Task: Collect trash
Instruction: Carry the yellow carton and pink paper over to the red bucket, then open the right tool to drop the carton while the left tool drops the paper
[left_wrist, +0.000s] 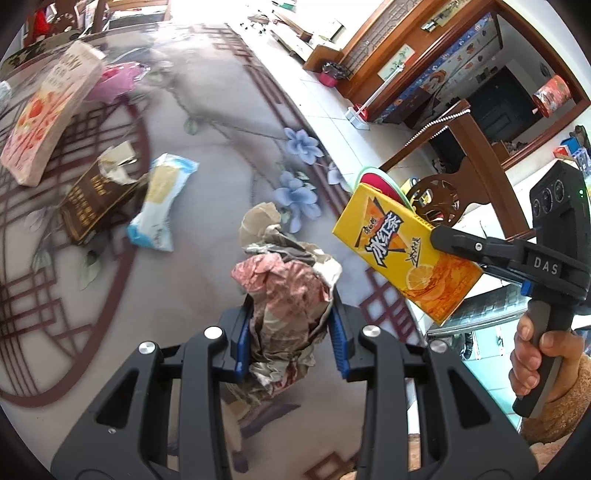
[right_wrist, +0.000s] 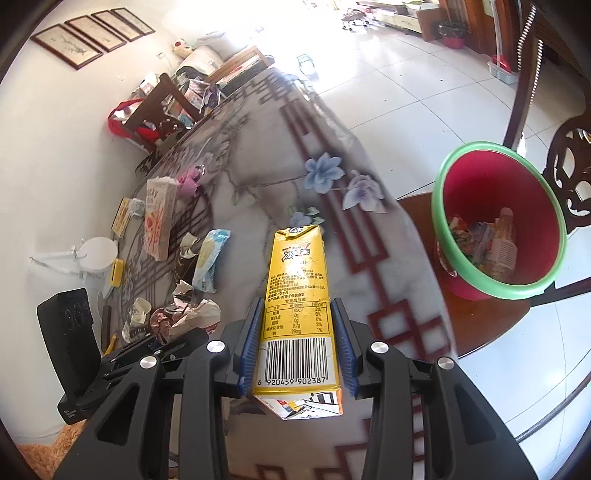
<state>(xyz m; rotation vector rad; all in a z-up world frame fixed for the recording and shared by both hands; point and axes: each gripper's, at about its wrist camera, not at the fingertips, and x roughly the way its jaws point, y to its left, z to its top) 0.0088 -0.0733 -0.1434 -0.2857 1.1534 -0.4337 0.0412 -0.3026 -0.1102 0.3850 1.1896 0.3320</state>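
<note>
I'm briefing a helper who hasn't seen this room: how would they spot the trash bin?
Find the round table with blue flowers. Off its edge, on a brown chair seat, stands the bin: red inside, green rim, the only open container.

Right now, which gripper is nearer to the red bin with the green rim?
Right. The right gripper, shut on the yellow carton, is beside the bin. The left gripper, holding crumpled paper, is farther over the table.

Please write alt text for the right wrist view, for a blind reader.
The right tongs grip a yellow drink carton above a patterned table. A red bin with a green rim stands on a chair to the right, holding trash; wrappers lie left.
</note>
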